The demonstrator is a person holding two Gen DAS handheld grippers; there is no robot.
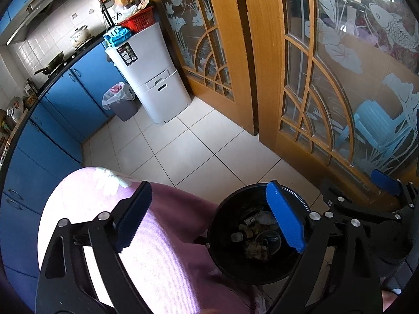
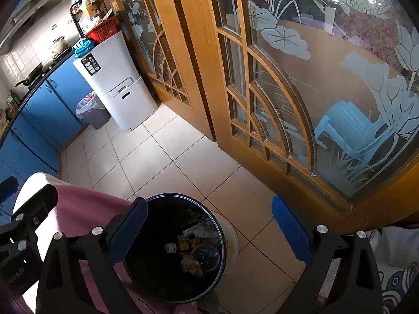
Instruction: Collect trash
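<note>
Bin (image 1: 225, 251) of trash (image 1: 258, 238) sits below both grippers.
Left gripper (image 1: 209, 217) and right gripper (image 2: 209, 231) hover over its rim, jaws spread and empty; neither is clearly nearer.

Low in frame: bin (image 1: 258, 238) on floor (image 1: 199, 154), trash (image 1: 255, 235) inside. Upper left: cabinet (image 1: 154, 78) beside lined bin (image 1: 120, 102). Right: doors (image 1: 327, 78).
</note>
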